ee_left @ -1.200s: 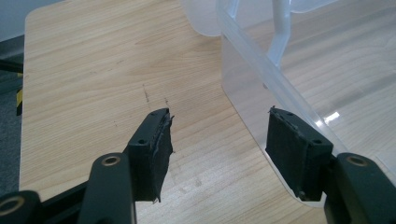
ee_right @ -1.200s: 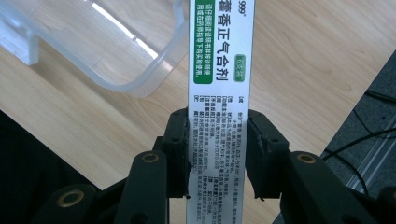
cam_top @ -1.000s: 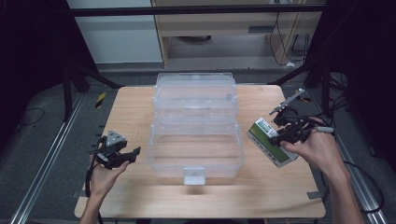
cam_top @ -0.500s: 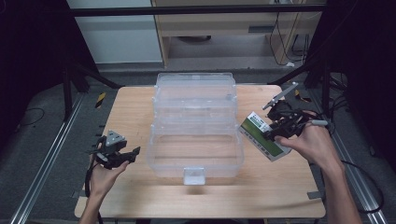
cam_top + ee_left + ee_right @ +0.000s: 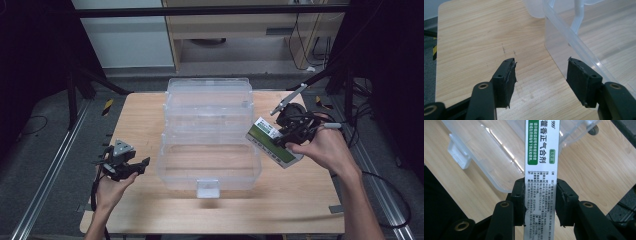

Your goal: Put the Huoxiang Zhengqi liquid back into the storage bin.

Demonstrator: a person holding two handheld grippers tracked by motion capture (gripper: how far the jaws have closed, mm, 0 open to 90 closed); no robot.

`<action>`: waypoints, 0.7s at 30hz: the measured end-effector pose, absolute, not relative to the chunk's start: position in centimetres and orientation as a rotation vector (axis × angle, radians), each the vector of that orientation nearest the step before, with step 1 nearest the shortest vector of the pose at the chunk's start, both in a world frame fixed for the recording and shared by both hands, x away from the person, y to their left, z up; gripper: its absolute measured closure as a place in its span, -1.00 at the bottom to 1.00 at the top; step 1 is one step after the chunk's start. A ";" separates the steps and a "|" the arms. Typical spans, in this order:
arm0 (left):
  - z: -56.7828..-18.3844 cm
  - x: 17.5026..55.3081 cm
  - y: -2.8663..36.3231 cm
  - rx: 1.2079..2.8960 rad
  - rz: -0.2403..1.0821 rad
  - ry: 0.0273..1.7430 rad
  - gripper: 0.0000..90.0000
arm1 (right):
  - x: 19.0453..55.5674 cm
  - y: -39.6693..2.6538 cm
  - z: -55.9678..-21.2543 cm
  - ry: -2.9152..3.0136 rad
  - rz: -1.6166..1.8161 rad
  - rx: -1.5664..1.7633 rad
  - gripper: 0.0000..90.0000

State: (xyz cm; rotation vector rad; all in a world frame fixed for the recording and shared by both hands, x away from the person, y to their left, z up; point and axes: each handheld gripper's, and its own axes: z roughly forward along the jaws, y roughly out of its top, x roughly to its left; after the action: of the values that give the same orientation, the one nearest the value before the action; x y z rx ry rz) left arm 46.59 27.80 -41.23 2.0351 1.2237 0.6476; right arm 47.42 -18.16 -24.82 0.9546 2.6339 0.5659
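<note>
Right tongs point(image 5: 540, 200): pads clamped across the narrow faces of a white-and-green medicine carton point(image 5: 541, 157), gripped near its lower end. Carton juts forward past the jaws, over the rim of the clear plastic bin point(image 5: 210, 145) just ahead. Looks light, stiff cardboard, crushable, glossy and likely to slip; a hold nearer mid-length would curb swinging. Left tongs point(image 5: 540, 80): jaws apart, empty, bin wall just beside the right-hand pad.

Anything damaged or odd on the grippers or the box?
Left gripper: the pad edges look frayed and ragged, peeling at the tips. Otherwise fine: the right gripper clamps the medicine box squarely, and the clear plastic bin sits open and intact.
</note>
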 end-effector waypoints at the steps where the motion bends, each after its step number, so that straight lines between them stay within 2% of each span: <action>1: -41.2 46.6 27.8 2.035 0.648 1.225 -0.13 | 47.5 -18.0 -24.7 2.640 0.566 0.944 0.42; 21: -41.3 46.7 27.9 2.038 0.646 1.229 -0.13 | 48.5 -15.0 -24.2 2.736 0.579 0.727 0.42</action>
State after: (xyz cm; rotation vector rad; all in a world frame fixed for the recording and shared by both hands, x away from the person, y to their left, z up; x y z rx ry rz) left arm 46.67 27.91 -41.33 2.0379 1.2289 0.6460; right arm 48.54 -15.04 -24.24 0.7272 2.7362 0.5792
